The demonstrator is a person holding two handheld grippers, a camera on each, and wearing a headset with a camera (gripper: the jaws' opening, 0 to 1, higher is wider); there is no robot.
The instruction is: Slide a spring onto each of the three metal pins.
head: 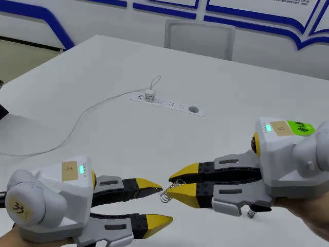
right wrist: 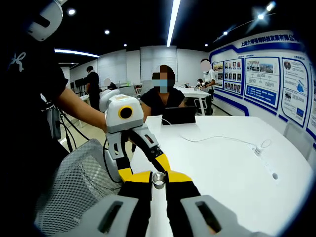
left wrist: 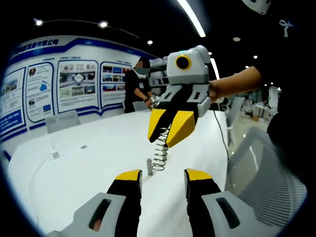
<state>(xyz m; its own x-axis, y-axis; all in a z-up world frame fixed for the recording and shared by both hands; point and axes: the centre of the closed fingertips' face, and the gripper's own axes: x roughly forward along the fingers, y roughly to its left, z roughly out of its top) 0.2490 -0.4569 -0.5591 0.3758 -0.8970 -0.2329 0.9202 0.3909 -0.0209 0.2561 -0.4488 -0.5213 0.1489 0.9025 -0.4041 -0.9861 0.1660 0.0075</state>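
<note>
My right gripper (head: 171, 185) is shut on a small coil spring (head: 165, 196), which pokes out from between its yellow tips. In the left gripper view that spring (left wrist: 160, 153) hangs from the right gripper (left wrist: 165, 138), its lower end just right of a short upright metal pin (left wrist: 149, 167) on the white table. My left gripper (head: 163, 206) faces it with its jaws open and nothing between them, a little short of the pin. The right gripper view looks straight down the spring's coil (right wrist: 158, 180), with the left gripper (right wrist: 148, 168) just beyond it.
A second spring (head: 251, 212) lies on the table under the right gripper's body. A power strip (head: 167, 103) and white cable (head: 87, 116) lie mid-table, with a chair (head: 199, 37) at the far edge. A mesh chair (left wrist: 261, 173) stands beside the table, and people sit beyond.
</note>
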